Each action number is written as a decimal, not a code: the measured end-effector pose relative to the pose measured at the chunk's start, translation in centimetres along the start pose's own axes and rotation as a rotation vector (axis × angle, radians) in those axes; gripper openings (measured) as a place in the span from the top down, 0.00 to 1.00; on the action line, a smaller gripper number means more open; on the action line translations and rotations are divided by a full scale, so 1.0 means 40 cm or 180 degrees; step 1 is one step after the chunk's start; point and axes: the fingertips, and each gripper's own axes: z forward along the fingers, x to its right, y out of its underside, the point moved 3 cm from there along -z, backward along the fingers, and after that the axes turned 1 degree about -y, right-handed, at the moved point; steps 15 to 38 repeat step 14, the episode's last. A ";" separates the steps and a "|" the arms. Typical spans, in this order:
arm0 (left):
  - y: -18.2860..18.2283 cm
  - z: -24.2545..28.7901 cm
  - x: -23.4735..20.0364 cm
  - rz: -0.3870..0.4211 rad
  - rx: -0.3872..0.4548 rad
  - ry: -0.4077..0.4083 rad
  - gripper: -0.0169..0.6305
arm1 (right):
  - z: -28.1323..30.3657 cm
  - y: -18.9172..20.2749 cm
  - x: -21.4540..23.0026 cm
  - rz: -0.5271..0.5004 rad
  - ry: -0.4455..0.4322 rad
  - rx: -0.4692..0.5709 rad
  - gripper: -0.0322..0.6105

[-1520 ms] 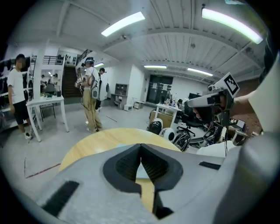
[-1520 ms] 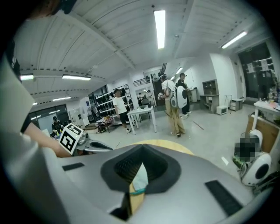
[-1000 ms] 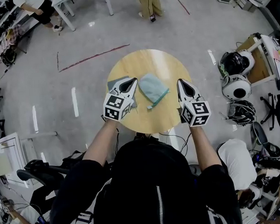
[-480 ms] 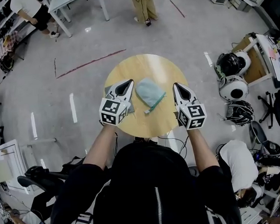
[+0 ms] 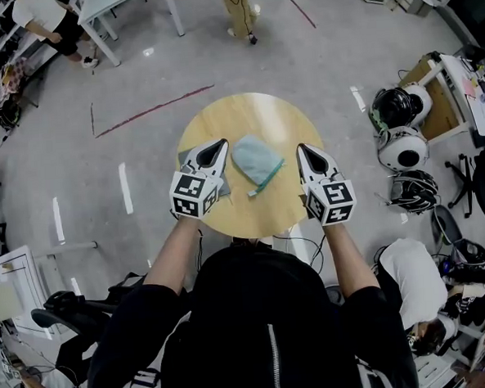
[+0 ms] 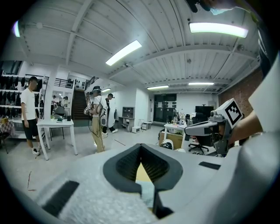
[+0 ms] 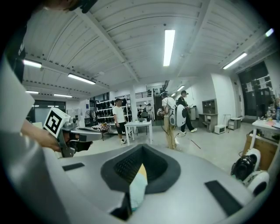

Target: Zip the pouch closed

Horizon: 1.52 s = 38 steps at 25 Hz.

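On the table (image 5: 262, 114): one teal pouch (image 5: 255, 159), lying flat, zip edge toward the right gripper (image 5: 303, 149), zip state unreadable; that and the left gripper (image 5: 221, 144) flank it without touching, both claws pinched shut and empty, seemingly placed to reach either end.

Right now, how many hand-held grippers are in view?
2: the left hand-held gripper left of the teal pouch, the right hand-held gripper right of it.

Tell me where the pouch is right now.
In the head view the pouch lies near the middle of the round table, between the left claw and the right claw, nearer the left one.
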 end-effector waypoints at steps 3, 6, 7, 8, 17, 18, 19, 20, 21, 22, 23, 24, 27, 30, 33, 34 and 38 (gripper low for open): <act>0.001 0.001 0.003 -0.0005 -0.0007 0.0002 0.97 | -0.002 0.000 -0.001 -0.0001 -0.0004 -0.0001 0.95; 0.004 0.003 0.002 -0.0013 -0.0013 0.0013 0.97 | 0.000 -0.002 -0.005 -0.0005 -0.0018 -0.0002 0.95; 0.005 0.002 0.001 -0.0016 -0.0014 0.0017 0.97 | 0.001 0.000 -0.007 -0.0011 -0.0026 -0.0002 0.95; 0.007 0.001 0.001 -0.0022 -0.0016 0.0021 0.97 | 0.001 0.001 -0.010 -0.0017 -0.0031 -0.0003 0.95; 0.020 -0.003 0.000 -0.0055 -0.0042 0.0036 0.97 | -0.001 0.005 -0.017 -0.0008 -0.0042 0.0003 0.95; 0.020 -0.003 0.000 -0.0055 -0.0042 0.0036 0.97 | -0.001 0.005 -0.017 -0.0008 -0.0042 0.0003 0.95; 0.020 -0.003 0.000 -0.0055 -0.0042 0.0036 0.97 | -0.001 0.005 -0.017 -0.0008 -0.0042 0.0003 0.95; 0.020 -0.003 0.000 -0.0055 -0.0042 0.0036 0.97 | -0.001 0.005 -0.017 -0.0008 -0.0042 0.0003 0.95; 0.020 -0.003 0.000 -0.0055 -0.0042 0.0036 0.97 | -0.001 0.005 -0.017 -0.0008 -0.0042 0.0003 0.95; 0.020 -0.003 0.000 -0.0055 -0.0042 0.0036 0.97 | -0.001 0.005 -0.017 -0.0008 -0.0042 0.0003 0.95; 0.020 -0.003 0.000 -0.0055 -0.0042 0.0036 0.97 | -0.001 0.005 -0.017 -0.0008 -0.0042 0.0003 0.95; 0.020 -0.003 0.000 -0.0055 -0.0042 0.0036 0.97 | -0.001 0.005 -0.017 -0.0008 -0.0042 0.0003 0.95; 0.020 -0.003 0.000 -0.0055 -0.0042 0.0036 0.97 | -0.001 0.005 -0.017 -0.0008 -0.0042 0.0003 0.95; 0.020 -0.003 0.000 -0.0055 -0.0042 0.0036 0.97 | -0.001 0.005 -0.017 -0.0008 -0.0042 0.0003 0.95; 0.020 -0.003 0.000 -0.0055 -0.0042 0.0036 0.97 | -0.001 0.005 -0.017 -0.0008 -0.0042 0.0003 0.95; 0.020 -0.003 0.000 -0.0055 -0.0042 0.0036 0.97 | -0.001 0.005 -0.017 -0.0008 -0.0042 0.0003 0.95; 0.020 -0.003 0.000 -0.0055 -0.0042 0.0036 0.97 | -0.001 0.005 -0.017 -0.0008 -0.0042 0.0003 0.95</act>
